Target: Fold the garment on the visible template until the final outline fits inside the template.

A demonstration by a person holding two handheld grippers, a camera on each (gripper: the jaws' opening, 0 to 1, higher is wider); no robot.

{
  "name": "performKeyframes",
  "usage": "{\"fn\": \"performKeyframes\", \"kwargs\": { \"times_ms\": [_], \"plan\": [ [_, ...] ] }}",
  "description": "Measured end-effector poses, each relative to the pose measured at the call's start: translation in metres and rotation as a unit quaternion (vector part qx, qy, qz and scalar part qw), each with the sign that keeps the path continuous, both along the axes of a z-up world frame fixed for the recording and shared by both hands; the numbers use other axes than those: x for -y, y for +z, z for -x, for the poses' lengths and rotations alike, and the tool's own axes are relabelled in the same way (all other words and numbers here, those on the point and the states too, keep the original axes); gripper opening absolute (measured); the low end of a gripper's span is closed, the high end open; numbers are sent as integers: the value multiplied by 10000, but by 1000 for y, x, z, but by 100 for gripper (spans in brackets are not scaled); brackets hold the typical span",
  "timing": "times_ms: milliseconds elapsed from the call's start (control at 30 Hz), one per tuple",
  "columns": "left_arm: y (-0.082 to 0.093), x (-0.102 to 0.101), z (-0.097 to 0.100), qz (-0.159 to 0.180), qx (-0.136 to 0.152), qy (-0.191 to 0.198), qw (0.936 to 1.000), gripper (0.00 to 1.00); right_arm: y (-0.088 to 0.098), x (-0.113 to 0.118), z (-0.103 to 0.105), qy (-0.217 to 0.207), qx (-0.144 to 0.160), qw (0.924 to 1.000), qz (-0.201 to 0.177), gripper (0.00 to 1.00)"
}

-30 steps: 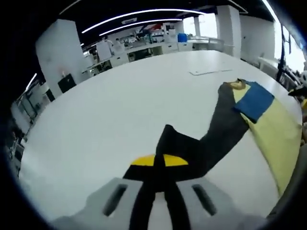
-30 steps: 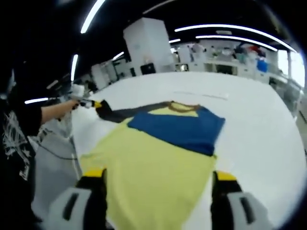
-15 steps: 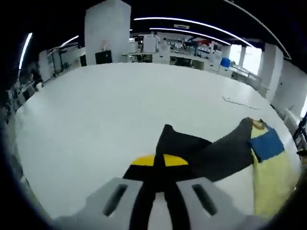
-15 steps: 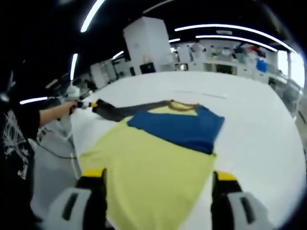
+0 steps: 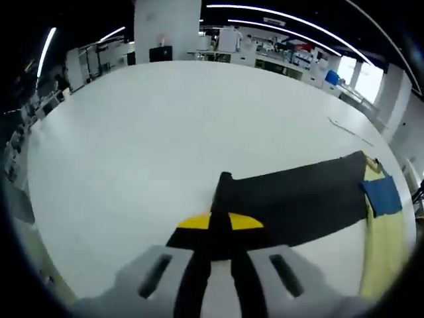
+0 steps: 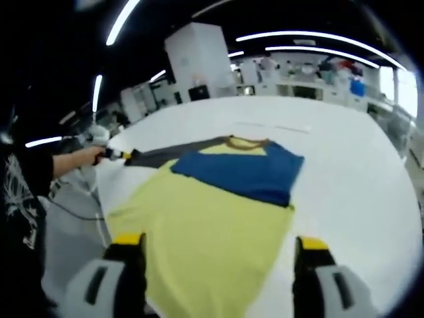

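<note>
One dark sleeve (image 5: 298, 202) has been drawn out flat across the tabletop (image 5: 146, 139) by the left gripper (image 5: 222, 228), its fingers clamped on the cuff, while the right gripper (image 6: 218, 255) is held open over the garment (image 6: 212, 218), so folding is judged barely begun.

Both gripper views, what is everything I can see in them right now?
garment: one, yellow body, lying flat on the table
blue sleeve: one, folded across the garment's upper part
dark sleeve: one, dark grey, stretched out flat to the side
table: one, white, large, under everything
left gripper: one, grey with yellow tips, shut on the dark sleeve's end
right gripper: one, grey with yellow tips, jaws wide apart over the garment's lower edge
person's hand: one, holding the left gripper
</note>
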State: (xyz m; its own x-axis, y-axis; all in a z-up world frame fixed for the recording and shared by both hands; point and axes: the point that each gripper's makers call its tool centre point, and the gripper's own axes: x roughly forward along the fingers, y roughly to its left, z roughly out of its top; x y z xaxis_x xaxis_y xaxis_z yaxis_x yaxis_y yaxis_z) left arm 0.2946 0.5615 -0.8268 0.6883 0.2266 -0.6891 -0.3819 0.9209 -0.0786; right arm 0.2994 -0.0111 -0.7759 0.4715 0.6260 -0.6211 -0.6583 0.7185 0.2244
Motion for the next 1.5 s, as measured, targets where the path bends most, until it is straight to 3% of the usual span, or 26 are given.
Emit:
{"fn": "performKeyframes", "kwargs": {
  "times_ms": [100, 300, 433, 633, 767, 1133, 1500],
  "plan": [
    [1, 1, 0, -11, -3, -53, 10000, 21, 1, -1, 0, -8, 18, 10000, -26, 93],
    [-2, 5, 1, 0, -120, -189, 9997, 21, 2, -1, 0, 23, 41, 10000, -22, 96],
    [-9, 9, 2, 81, -244, -304, 9992, 15, -1, 1, 2, 58, 32, 10000, 51, 97],
    [-15, 3, 5, 265, -270, -31, 9993, 0, -1, 4, 5, 17, 10, 10000, 61, 97],
    [-13, 3, 5, 346, -255, 14, 9991, 0, 0, 5, 8, 36, -3, 10000, 78, 96],
    [14, 20, -2, 117, 65, -284, 9995, 0, 5, 10, 14, 78, -44, 9999, 58, 95],
    [38, 54, -16, 231, 259, -497, 9982, 0, 11, 15, 16, 309, 32, 9994, 138, 98]
  ]
}}
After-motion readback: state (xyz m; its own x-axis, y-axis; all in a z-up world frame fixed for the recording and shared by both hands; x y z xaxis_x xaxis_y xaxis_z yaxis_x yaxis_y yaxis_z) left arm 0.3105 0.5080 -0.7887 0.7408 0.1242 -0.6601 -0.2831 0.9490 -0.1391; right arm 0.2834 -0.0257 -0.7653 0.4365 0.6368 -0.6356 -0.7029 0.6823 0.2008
